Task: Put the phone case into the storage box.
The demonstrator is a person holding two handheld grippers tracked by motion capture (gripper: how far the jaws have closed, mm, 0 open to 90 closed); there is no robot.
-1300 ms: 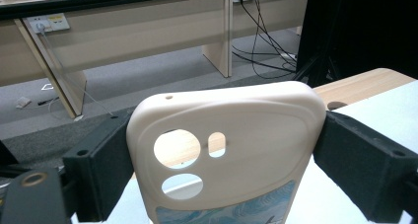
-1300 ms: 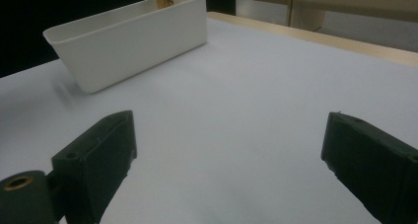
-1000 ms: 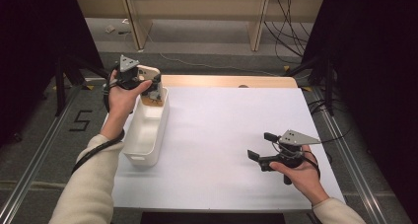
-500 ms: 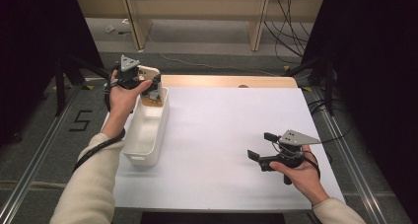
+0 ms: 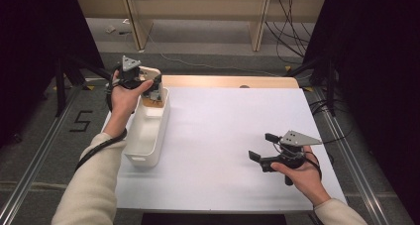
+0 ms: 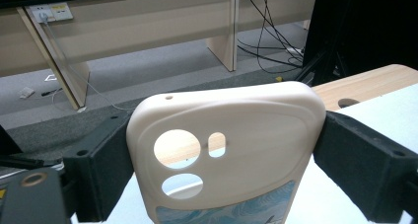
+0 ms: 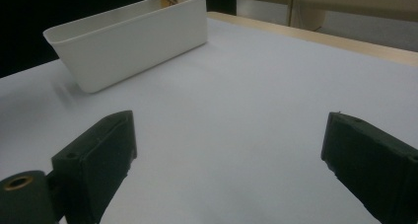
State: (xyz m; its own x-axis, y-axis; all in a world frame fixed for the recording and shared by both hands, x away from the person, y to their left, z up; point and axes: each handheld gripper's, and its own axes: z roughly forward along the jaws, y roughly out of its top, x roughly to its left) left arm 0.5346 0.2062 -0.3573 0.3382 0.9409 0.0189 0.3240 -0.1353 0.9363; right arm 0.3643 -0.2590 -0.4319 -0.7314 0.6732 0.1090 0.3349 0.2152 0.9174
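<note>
While the right tongs (image 7: 231, 160) gape empty, the left tongs (image 6: 222, 155) pinch a smooth, round-cornered cream phone case (image 6: 226, 150).

white bin (image 5: 148, 131) along table's (image 5: 223, 185) left edge blocks that side, phone case (image 6: 222, 150) over bin's far end, middle open

Even light from above keeps the desk (image 5: 228, 136) bright; its surroundings at left and right are dark. Shadows are soft, and the near jaws blur slightly.
</note>
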